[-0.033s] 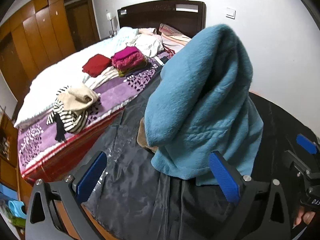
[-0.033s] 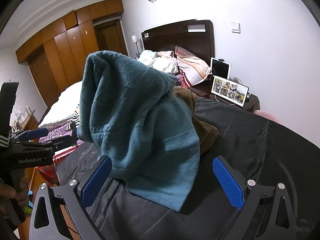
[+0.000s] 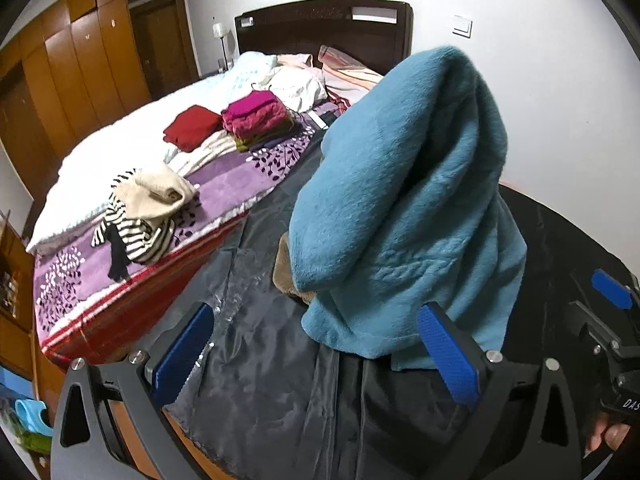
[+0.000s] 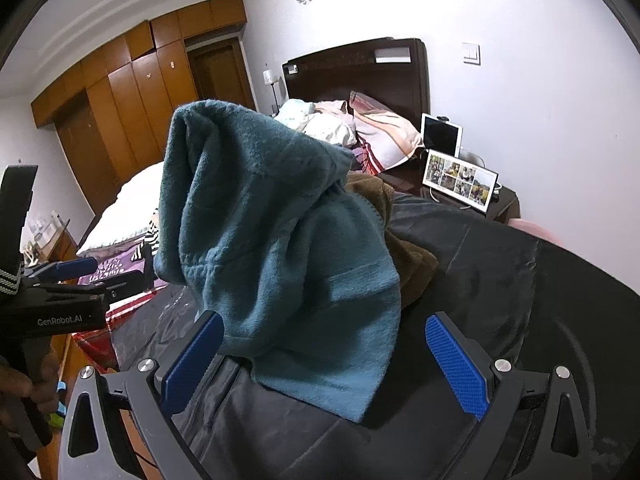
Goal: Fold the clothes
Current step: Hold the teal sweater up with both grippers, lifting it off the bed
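Observation:
A teal fleece garment (image 3: pixel 404 200) rises in a tall heap on a black sheet (image 3: pixel 272 380), draped over a brown garment (image 3: pixel 286 272) that peeks out at its left base. My left gripper (image 3: pixel 316 320) is open, its blue pads (image 3: pixel 180 356) wide apart just short of the teal hem. The right wrist view shows the same teal garment (image 4: pixel 280 248) and the brown garment (image 4: pixel 408 256) behind it. My right gripper (image 4: pixel 325 328) is open at the hem, holding nothing. Each gripper shows at the edge of the other's view: right gripper (image 3: pixel 600 308), left gripper (image 4: pixel 100 276).
A bed with a purple blanket (image 3: pixel 240 184) lies to the left, carrying a folded red garment (image 3: pixel 192 128), a magenta stack (image 3: pixel 256 116) and a striped and cream pile (image 3: pixel 148 208). A nightstand with a photo frame (image 4: pixel 460 180) stands behind. Wardrobes (image 4: pixel 132 112) line the far wall.

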Motion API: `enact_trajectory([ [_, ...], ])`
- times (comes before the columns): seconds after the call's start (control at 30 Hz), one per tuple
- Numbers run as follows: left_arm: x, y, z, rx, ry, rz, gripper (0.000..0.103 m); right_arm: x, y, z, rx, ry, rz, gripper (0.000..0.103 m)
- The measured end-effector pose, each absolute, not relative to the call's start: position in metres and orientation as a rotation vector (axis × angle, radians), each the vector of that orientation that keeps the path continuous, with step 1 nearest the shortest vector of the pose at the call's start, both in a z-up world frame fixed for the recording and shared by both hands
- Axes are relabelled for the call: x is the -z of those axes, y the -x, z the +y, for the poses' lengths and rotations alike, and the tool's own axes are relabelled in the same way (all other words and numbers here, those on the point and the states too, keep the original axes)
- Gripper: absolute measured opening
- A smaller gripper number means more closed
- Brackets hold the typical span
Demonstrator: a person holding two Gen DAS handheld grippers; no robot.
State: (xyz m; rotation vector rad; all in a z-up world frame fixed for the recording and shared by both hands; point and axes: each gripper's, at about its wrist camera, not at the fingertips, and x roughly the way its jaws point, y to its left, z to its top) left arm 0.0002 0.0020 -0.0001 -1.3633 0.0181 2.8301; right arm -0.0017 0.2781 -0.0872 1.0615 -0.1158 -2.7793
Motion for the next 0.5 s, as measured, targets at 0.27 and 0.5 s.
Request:
enact_trajectory([
  [0.27,0.004,0.001,0.011,-2.823,1.401,0.112,0.102,0.09,0.003,0.271,2.762,-1.081,-0.133,0.103],
  [0.5,0.01,0.002,-0.002,-2.813,1.383,0.04,0.102,0.097,-0.001,0.28,2.765,-1.102,-0.171,0.103],
])
